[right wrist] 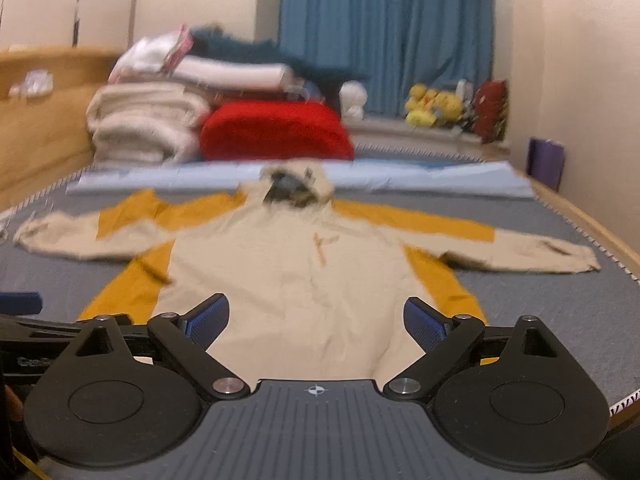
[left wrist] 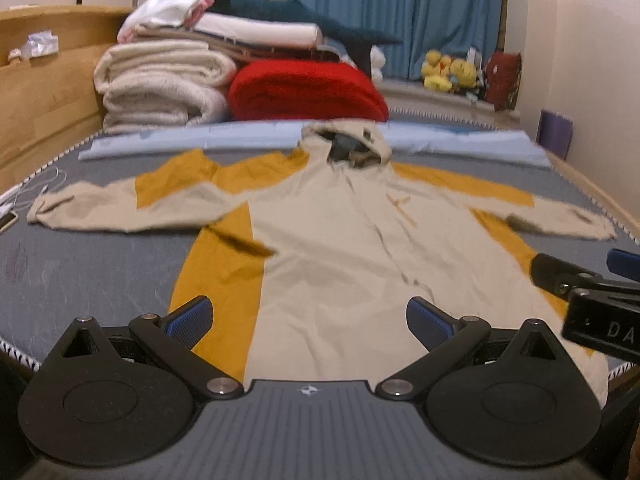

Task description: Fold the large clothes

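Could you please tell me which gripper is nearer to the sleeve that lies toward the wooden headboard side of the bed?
Left. The left gripper hovers over the jacket's hem on that sleeve's side; the right gripper is beside it, further from that sleeve.

Your right gripper (right wrist: 316,322) hangs wide open over the hem of the beige-and-mustard hooded jacket (right wrist: 288,280), spread flat on the bed (right wrist: 560,312).

black left gripper (left wrist: 310,322), blue ribbed pads (left wrist: 192,318); silver screws (left wrist: 218,385)
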`<state>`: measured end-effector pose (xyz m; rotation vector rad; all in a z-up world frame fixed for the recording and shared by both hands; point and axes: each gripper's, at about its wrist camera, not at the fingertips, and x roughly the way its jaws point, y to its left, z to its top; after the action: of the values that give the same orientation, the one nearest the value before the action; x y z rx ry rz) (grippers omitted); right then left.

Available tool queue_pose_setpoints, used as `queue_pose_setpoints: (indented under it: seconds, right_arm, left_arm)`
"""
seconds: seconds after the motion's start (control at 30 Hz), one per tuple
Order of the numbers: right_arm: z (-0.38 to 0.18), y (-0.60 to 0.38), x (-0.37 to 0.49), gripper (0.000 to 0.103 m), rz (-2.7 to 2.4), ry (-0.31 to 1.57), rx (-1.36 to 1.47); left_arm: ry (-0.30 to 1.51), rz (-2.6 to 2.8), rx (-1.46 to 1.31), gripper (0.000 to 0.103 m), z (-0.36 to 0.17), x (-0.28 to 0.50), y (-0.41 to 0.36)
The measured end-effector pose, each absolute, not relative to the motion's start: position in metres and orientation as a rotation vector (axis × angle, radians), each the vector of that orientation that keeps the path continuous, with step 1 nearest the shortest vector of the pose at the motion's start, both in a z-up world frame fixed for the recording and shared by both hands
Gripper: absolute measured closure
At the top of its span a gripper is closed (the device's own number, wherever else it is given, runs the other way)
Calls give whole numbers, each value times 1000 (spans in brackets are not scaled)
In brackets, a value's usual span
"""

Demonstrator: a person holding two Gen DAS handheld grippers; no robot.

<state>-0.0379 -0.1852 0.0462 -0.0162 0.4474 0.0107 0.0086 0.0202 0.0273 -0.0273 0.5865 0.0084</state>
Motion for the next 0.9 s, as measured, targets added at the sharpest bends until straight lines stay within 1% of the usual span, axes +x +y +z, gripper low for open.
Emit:
queue_pose_setpoints:
  seconds: [0.1,0.23,0.33,0.43,0.6,0.7,0.83,0.9]
  right_arm:
    - [54,-195,-43,10,-28,353,-5]
    - [58,-198,-39,10,-64,347,-65]
    - [61,-199,-38,10,-79,329,-88]
    - [68,-207,-34,10,-64,325,-78]
    - [103,-211,-13,10,-6,323,-111]
    - [126,-206,25,10,53,314,-127]
    - [152,-189,90,11,121,291,-110]
    - [155,-180,126,18,163,284,-81]
  left_arm:
    - [537,-1,-28,0,42,15,23]
    - [482,-23,15,0,67,36,23]
    - [465,-63,25,0,79,66,27]
    - [509,-143,3,0,84,114,42]
    - [571,-106,14,0,75,206,80]
    - [646,-31,-23,0,64,263,110]
    - [658,69,-69,0,47,307,164]
    - [654,127,-85,0,34,319,192]
